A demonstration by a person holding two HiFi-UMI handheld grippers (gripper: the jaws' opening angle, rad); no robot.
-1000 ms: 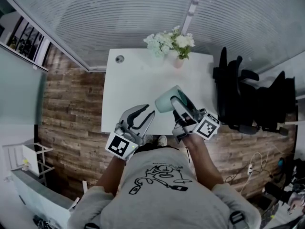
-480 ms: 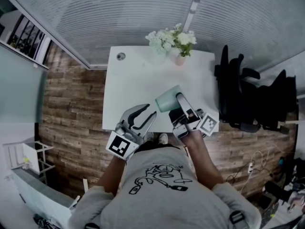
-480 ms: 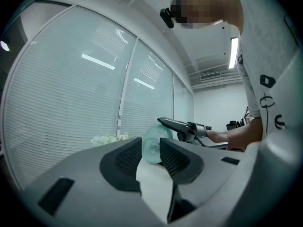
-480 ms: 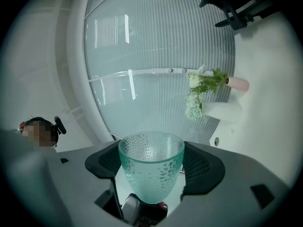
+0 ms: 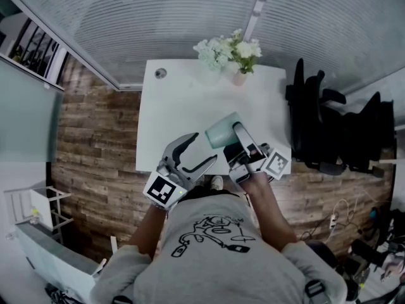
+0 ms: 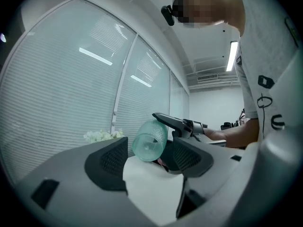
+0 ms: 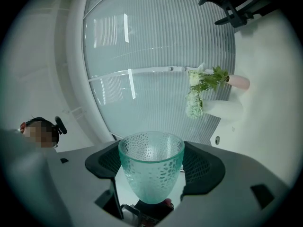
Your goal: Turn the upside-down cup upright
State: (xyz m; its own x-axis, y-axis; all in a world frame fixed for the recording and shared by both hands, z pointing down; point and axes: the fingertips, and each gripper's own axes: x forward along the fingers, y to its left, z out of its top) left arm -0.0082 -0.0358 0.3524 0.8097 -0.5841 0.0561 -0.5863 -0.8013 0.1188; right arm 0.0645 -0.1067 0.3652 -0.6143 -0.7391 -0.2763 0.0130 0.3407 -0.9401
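A: Where is the cup (image 7: 150, 174) at this moment?
B: It is in the right tongs (image 7: 152, 161). In the right gripper view the two dark pads (image 7: 105, 161) press on its sides, one on each side, so these tongs are gripping the cup. The base is toward the tongs and the mouth points away from them.
A: So it is upright?
B: Not fully. In the head view it is tilted, nearly on its side, over the near part of the white surface (image 5: 183, 106), close to the edge where the person stands. Whether it touches the surface, I cannot tell.
A: And the left tongs (image 5: 205, 149)?
B: Their jaws have just been opening and now stand wide apart. Nothing is pressed between them. In the left gripper view the cup shows ahead, in the gap between the two pads, with its wide round end turned toward this camera, but the pads do not touch it. In the head view the tips are just beside the cup, at its left.
A: What else is on the surface?
B: At the far edge there are white flowers (image 5: 218, 52) with green leaves, and a small pink vase (image 5: 238, 80) under them. Near the far left corner there is a small round grey fitting (image 5: 161, 73).
A: And around it?
B: A wooden floor (image 5: 88, 144) at the left, black chairs (image 5: 316, 125) at the right, and striped blinds (image 5: 158, 18) behind the surface
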